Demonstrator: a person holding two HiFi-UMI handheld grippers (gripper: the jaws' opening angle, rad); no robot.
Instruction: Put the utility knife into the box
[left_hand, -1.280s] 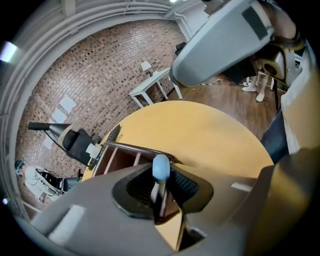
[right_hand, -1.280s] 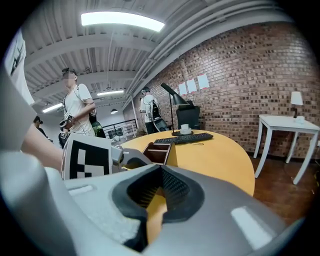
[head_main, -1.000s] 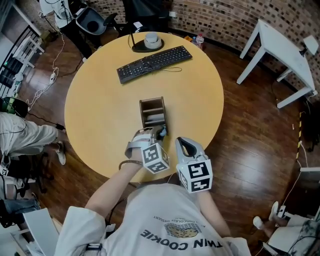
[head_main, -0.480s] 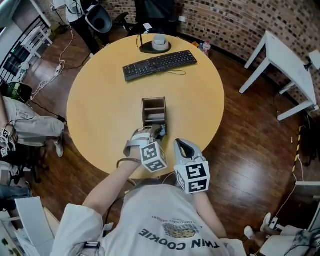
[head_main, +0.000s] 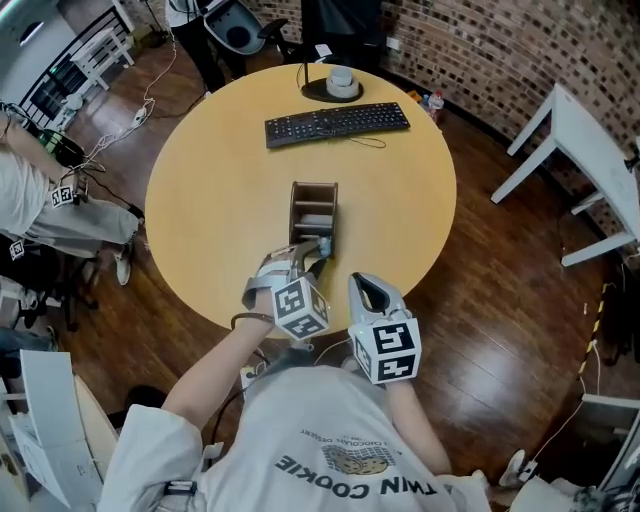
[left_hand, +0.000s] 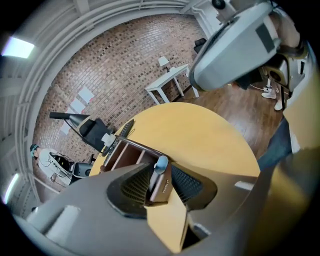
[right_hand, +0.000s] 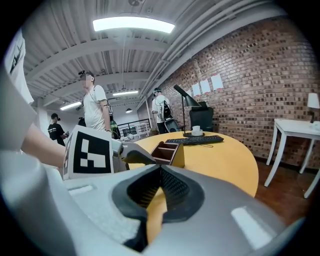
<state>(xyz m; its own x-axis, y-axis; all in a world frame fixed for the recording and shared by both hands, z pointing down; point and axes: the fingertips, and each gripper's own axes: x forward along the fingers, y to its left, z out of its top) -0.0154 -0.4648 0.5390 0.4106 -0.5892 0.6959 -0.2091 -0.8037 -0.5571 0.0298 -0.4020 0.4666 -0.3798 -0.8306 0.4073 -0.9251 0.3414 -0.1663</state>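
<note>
A brown wooden box (head_main: 296, 212) with open compartments stands mid-table. The utility knife (head_main: 322, 245), brown with a blue-grey end, stands upright at the box's near end. I cannot tell if it is inside. My left gripper (head_main: 308, 256) is around it. In the left gripper view the knife (left_hand: 161, 184) sits between the pads of the left gripper (left_hand: 161, 167), close to the left one, with a gap on the right, just before the box (left_hand: 125, 154). My right gripper (head_main: 366, 290) hangs at the table's near edge. Its pads (right_hand: 172, 185) meet at the tips with nothing between them.
The round yellow table (head_main: 220, 180) also holds a black keyboard (head_main: 337, 123) and a dark round base with a white object (head_main: 342, 85) at the far side. A white table (head_main: 595, 150) stands right. A person (head_main: 50, 200) sits left; people (right_hand: 92, 100) stand behind.
The head view has shifted. My left gripper now sits slightly further left relative to the box's near end, with the knife still there. The right gripper has kept its place.
</note>
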